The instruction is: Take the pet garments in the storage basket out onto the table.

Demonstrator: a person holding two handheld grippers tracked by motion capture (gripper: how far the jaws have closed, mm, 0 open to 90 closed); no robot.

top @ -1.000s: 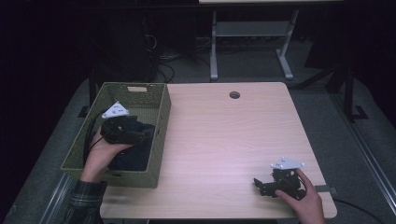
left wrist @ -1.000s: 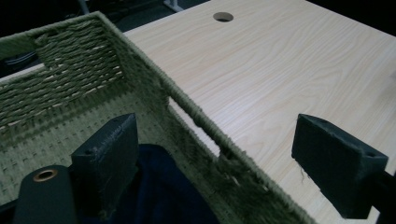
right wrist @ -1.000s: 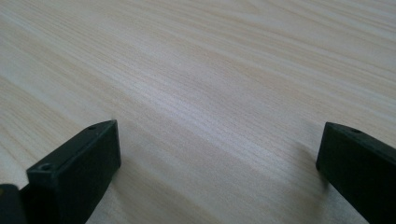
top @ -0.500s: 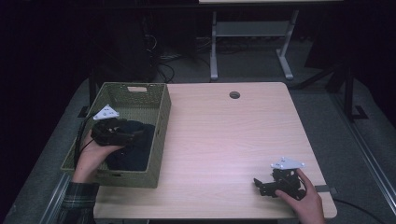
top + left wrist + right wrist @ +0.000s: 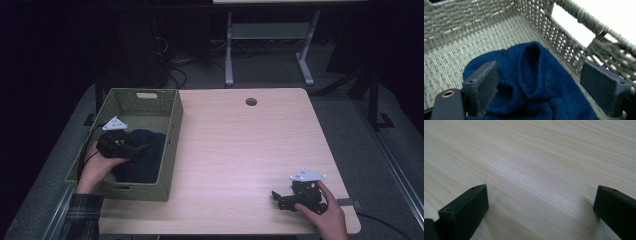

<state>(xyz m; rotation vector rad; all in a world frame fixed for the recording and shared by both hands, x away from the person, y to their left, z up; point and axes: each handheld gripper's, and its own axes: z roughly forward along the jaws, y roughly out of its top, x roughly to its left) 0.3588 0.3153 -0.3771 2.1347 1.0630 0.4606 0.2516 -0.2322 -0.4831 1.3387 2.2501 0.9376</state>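
Your left gripper hangs inside the woven basket, jaws spread wide over the blue knit garment, probably not touching it, holding nothing; your right gripper sits near the table front edge, wide open, empty.

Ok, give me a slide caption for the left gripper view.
Left gripper, jaws open, poised over a dark blue garment lying in the woven basket.

Your left gripper is black, with a grey three-cornered plate on top and a black cable trailing off. Your right gripper matches it. Both have dark, blocky, screw-holed jaws. Your left sleeve is plaid.
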